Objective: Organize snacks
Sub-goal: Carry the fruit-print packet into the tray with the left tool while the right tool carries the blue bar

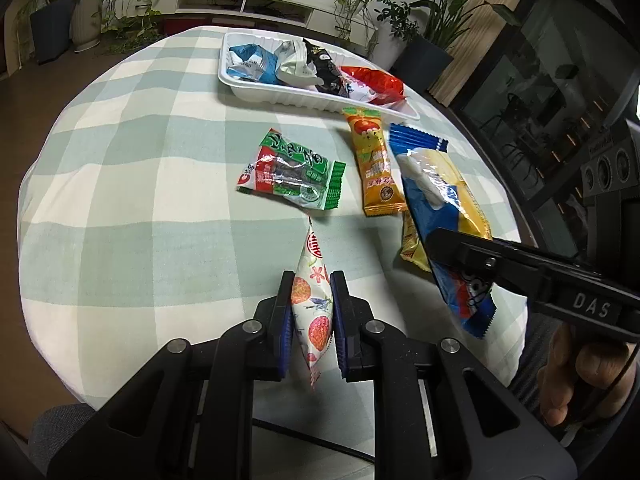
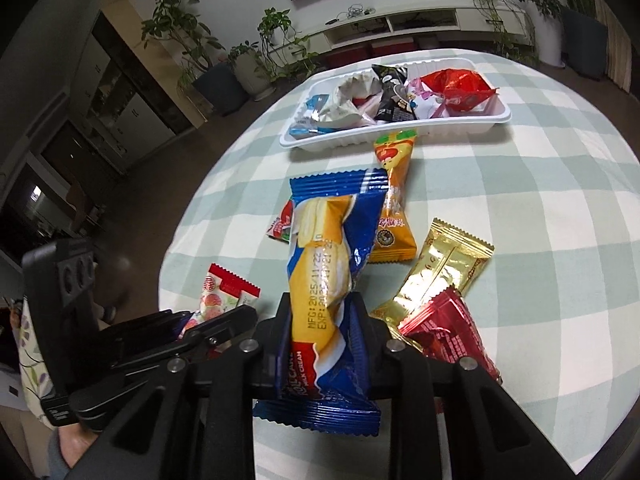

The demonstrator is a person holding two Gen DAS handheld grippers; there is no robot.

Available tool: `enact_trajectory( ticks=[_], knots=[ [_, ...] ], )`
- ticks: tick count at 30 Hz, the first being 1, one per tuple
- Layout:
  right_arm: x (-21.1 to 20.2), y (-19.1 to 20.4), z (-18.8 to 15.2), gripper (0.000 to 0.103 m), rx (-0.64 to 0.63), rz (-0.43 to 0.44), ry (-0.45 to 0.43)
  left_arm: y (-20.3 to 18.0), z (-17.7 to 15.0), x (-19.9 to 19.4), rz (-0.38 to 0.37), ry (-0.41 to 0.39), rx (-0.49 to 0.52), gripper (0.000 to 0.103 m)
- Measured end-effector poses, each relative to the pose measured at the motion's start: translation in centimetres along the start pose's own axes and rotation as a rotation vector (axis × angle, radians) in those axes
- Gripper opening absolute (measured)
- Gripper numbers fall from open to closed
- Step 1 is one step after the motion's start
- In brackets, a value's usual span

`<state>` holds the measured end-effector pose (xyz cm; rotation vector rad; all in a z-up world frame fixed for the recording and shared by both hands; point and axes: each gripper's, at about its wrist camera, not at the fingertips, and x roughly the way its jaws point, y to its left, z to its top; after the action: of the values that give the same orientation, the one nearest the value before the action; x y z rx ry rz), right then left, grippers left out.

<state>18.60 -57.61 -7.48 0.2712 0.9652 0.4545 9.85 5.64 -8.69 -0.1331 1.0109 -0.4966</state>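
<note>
clearly both jaws are clamped: left gripper [image 1: 311,312] pinches the soft fruit-print packet [image 1: 312,304], right gripper [image 2: 320,344] the light, crinkly roll cake wrapper [image 2: 324,272] mid-body; slippery film.

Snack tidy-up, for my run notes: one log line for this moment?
left hand-held gripper: shut on white fruit-print packet | right hand-held gripper: shut on blue roll-cake packet | white tray: part-filled

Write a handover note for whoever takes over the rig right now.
Left gripper: shut on the white fruit-print packet.
Right gripper: shut on the blue roll cake packet, lifted off the cloth.
Done: several snacks already lie in the white tray.
Left: both held packets, plus the green packet, orange packet, gold packet and dark red packet on the table.
</note>
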Motion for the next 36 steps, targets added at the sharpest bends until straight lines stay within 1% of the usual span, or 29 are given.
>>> enact_trajectory(
  ticks=[7, 11, 15, 20, 25, 28, 31, 36],
  knots=[
    [-1.6, -2.1, 0.4, 0.028, 0.066, 0.039, -0.030, 0.1, 1.0, -0.6, -0.013, -0.018, -0.011, 0.015],
    [-2.7, -3.8, 1.0, 0.028, 0.104, 0.051, -0.056, 0.1, 2.1, -1.0, -0.023, -0.031, -0.016, 0.015],
    [-4.0, -5.9, 2.1, 0.028, 0.142, 0.043, -0.095, 0.5, 3.6, -1.5, -0.025, -0.052, -0.025, 0.015],
    [-5.9, -8.9, 3.7, 0.028, 0.176, 0.008, -0.147, 1.2, 6.1, -2.1, -0.009, -0.078, -0.022, 0.015],
    [-7.7, -11.0, 6.5, 0.028, 0.169, -0.039, -0.207, 1.7, 10.0, -2.8, 0.018, -0.118, -0.003, 0.015],
    [-8.5, -11.6, 9.1, 0.028, 0.144, -0.065, -0.247, 1.8, 12.8, -2.7, 0.035, -0.138, 0.019, 0.015],
    [-8.7, -11.6, 11.3, 0.028, 0.116, -0.073, -0.269, 1.9, 16.0, -2.3, 0.050, -0.153, 0.033, 0.015],
    [-7.3, -10.3, 15.7, 0.028, 0.041, -0.081, -0.280, 1.8, 21.4, -0.6, 0.069, -0.159, 0.059, 0.015]
  ],
)
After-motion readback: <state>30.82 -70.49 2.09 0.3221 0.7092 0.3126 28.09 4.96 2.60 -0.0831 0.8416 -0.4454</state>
